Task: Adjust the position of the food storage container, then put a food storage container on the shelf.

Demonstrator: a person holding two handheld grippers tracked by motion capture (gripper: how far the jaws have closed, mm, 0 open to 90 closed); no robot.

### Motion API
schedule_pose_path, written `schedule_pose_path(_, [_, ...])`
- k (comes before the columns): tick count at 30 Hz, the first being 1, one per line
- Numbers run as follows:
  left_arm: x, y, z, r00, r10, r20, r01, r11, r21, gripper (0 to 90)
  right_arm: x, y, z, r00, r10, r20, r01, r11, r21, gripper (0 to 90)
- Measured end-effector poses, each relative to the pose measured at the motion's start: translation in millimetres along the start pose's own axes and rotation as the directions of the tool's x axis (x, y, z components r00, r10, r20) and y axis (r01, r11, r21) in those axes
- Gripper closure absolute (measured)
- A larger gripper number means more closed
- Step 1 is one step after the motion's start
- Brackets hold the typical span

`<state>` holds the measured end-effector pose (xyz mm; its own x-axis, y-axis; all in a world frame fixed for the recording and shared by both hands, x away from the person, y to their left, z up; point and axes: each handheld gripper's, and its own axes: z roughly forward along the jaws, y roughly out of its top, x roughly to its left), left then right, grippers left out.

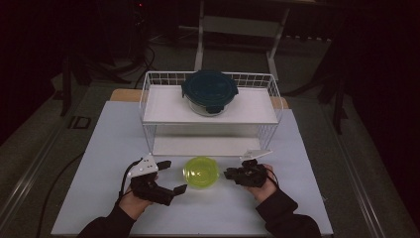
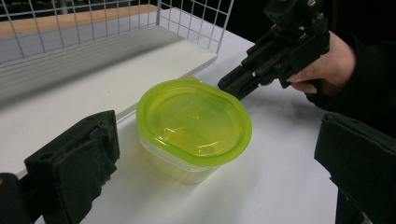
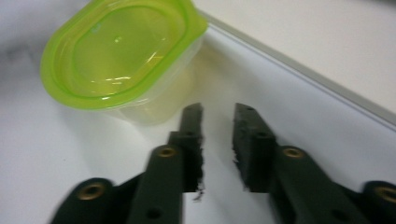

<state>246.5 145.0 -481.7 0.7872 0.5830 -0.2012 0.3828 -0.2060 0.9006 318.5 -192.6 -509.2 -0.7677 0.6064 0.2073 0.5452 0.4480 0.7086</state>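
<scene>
Green-lidded container point(image 1: 201, 172) on tabletop point(image 1: 109, 148), between left tool point(image 1: 168, 176) and right tool point(image 1: 231, 173).

Left tool: jaws spread wide, container ahead between them, no pad contact. Right tool: jaws parted by a narrow gap, nothing gripped, tips just beside container wall, not touching. Container upright, lid seated, just in front of wire rack point(image 1: 148, 99). Dark-lidded bowl point(image 1: 209, 91) on rack upper shelf, well beyond both tools.
</scene>
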Motion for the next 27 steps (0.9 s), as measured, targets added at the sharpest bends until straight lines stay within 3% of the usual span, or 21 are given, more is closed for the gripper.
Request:
schedule_pose_path(5, [1.2, 0.7, -0.9, 0.9999, -0.012, 0.006, 0.012, 0.9999, -0.006, 0.0, -0.6, 1.8, -11.4, 0.9998, 0.021, 0.004, -0.02, 0.998, -0.056, 47.2])
schedule_pose_path(11, [2.9, 5.8, -0.6, 0.9994, -0.031, 0.012, 0.031, 0.9995, -0.003, 0.0, 5.1, 8.6, -24.4, 0.9982, 0.043, -0.042, -0.048, 0.993, -0.112, 23.9])
schedule_pose_path(13, [4.4, 9.4, -1.3, 0.9985, -0.051, 0.023, 0.051, 0.9987, -0.006, 0.0, 6.4, 10.7, -28.0, 0.9959, 0.058, -0.07, -0.067, 0.989, -0.131, 20.6])
schedule_pose_path(18, [8.4, 17.6, -0.9, 0.9964, -0.085, 0.009, 0.085, 0.9964, 0.009, 0.0, 11.3, 15.7, -32.8, 0.9944, 0.064, -0.084, -0.075, 0.986, -0.146, 17.5])
schedule_pose_path(20, [10.2, 20.1, 0.5, 0.9949, -0.101, 0.006, 0.101, 0.9945, 0.027, 0.0, 13.1, 18.1, -32.8, 0.9956, 0.062, -0.071, -0.071, 0.987, -0.144, 18.7])
schedule_pose_path(22, [12.8, 22.0, 3.1, 0.9894, -0.145, 0.007, 0.145, 0.9887, 0.039, 0.0, 13.9, 20.3, -31.0, 0.9958, 0.068, -0.062, -0.076, 0.987, -0.14, 18.9])
schedule_pose_path(23, [14.5, 22.7, 4.6, 0.9823, -0.187, 0.013, 0.186, 0.9817, 0.042, 0.0, 13.9, 21.5, -29.4, 0.9941, 0.081, -0.072, -0.091, 0.986, -0.139, 18.8])
schedule_pose_path(25, [21.0, 23.0, 9.3, 0.9579, -0.283, 0.046, 0.28, 0.9577, 0.065, 0.0, 14.6, 24.1, -24.7, 0.9903, 0.106, -0.089, -0.117, 0.984, -0.131, 17.9])
schedule_pose_path(26, [23.2, 22.3, 12.0, 0.9512, -0.304, 0.051, 0.3, 0.9509, 0.075, 0.0, 15.1, 25.2, -21.7, 0.984, 0.124, -0.128, -0.14, 0.983, -0.122, 12.5])
schedule_pose_path(27, [24.7, 21.8, 15.6, 0.9419, -0.331, 0.055, 0.326, 0.9411, 0.091, 0.0, 15.8, 25.6, -18.2, 0.9781, 0.139, -0.155, -0.157, 0.982, -0.109, 13.1])
